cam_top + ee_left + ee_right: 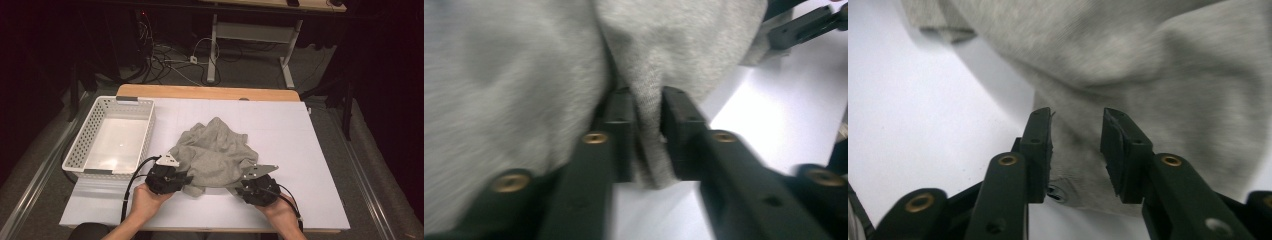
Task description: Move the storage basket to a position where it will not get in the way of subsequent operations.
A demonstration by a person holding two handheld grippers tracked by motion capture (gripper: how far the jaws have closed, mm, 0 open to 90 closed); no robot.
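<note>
The grey garment (215,152) lies crumpled mid-surface, right of the white basket (114,137). Left gripper (648,131) is clenched on a fold; right gripper (1075,150) straddles the hem, released. Soft, light cloth (likely slumps): hold edges.

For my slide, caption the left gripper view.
Left tool pinching a fold of the grey garment over the white table.

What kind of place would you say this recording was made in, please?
Probably a lab or test workspace: a white-covered table with a grey garment and a white basket, loose cables on the floor and a desk frame behind.
</note>
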